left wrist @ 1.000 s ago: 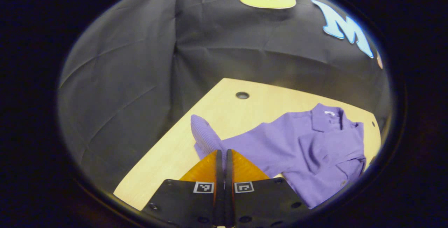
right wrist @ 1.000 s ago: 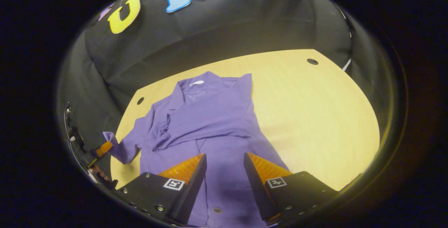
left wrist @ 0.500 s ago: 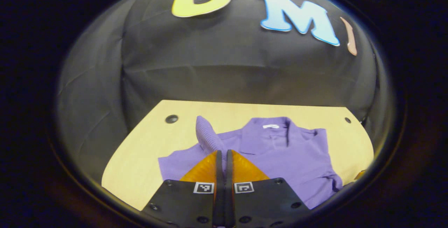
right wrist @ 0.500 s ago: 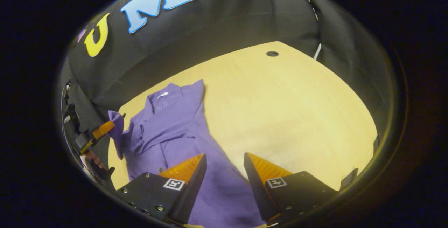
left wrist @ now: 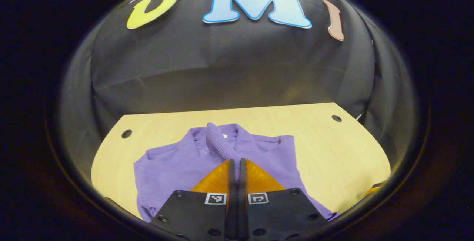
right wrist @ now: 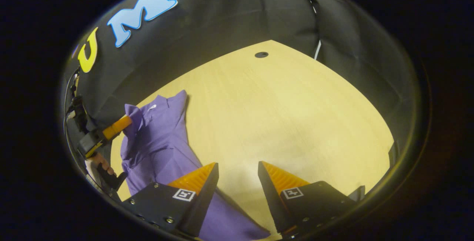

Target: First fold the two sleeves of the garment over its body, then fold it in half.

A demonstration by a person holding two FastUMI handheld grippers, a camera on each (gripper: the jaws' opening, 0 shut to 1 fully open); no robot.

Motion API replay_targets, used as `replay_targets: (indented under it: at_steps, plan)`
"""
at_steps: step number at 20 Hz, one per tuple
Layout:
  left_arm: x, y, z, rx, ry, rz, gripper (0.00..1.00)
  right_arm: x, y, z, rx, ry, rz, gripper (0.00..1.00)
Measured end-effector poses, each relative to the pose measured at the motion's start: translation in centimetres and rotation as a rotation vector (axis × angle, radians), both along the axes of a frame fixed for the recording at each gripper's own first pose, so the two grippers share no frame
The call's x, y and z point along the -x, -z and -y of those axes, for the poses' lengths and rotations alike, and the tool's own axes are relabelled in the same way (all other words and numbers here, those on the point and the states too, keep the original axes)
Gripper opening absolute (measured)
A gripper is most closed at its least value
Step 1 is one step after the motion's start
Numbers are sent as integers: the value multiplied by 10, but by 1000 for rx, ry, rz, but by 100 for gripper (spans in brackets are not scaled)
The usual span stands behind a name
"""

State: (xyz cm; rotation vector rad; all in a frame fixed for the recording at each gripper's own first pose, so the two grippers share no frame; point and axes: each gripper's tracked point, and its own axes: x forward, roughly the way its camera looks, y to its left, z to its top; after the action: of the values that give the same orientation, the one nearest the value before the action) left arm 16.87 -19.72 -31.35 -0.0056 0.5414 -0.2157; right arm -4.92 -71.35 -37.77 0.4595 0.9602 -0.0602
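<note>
Left gripper [left wrist: 234,165] has swung sleeve [left wrist: 218,145] in over shirt [left wrist: 166,167] body on table [left wrist: 333,148] — clamped on cuff. Right gripper [right wrist: 237,172] gapes empty (off right). Second sleeve unreleased — half-fold left.

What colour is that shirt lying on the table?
The shirt is purple, plain with no pattern; the left gripper view shows it best.

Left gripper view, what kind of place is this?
Probably a recording booth rather than a home: black cloth wall behind a bare wooden table, a purple shirt laid out, its sleeve pinched by the left gripper.
</note>
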Motion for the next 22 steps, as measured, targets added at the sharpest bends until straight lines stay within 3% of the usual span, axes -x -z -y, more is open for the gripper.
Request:
replay_targets:
  at_steps: [6, 14, 19, 22]
  plan:
    - [-1, 34, 41, 0, 19, -56, 7, 5, 7, 23, 9, 4, -18, 70]
    - [2, 82, 56, -47, 51, -151, 11, 7, 9, 30, 16, -12, -23, 70]
    - [9, 68, 50, -14, 48, -144, 100, 6, 7, 14, 6, -41, -19, 70]
    - [23, 52, 32, -11, 49, -124, 100, 8, 6, -1, 5, -71, -17, 70]
